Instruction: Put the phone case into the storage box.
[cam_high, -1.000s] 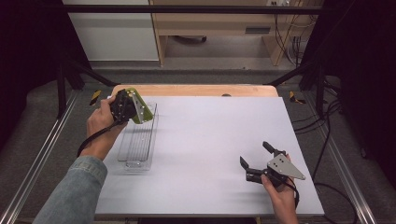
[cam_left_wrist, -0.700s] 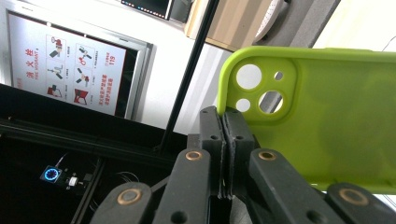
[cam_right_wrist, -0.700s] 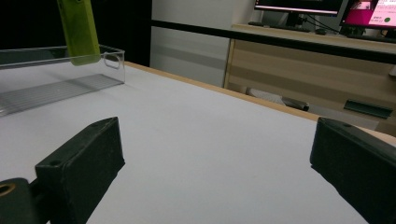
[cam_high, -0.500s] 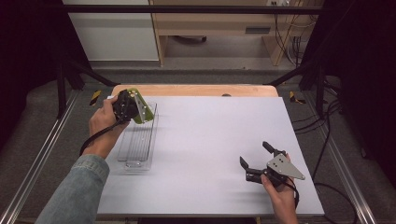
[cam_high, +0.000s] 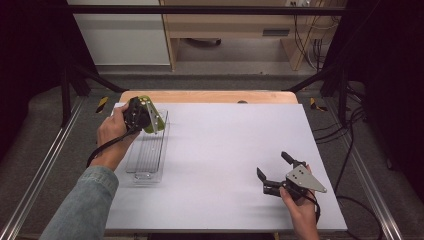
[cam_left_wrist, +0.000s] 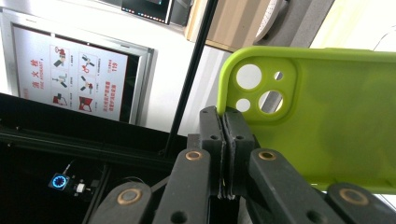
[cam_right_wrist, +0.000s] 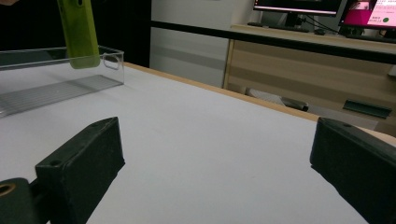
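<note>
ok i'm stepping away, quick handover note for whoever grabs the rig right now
Left claw: shut on the edge of the lime green phone case, held up over the far end of the clear plastic tray.
Right claw: open, holding nothing, low over the white table at its near right.
Done: case picked up.
Left, as it looks: lower the case into the tray and let go. The tray looks empty.
</note>
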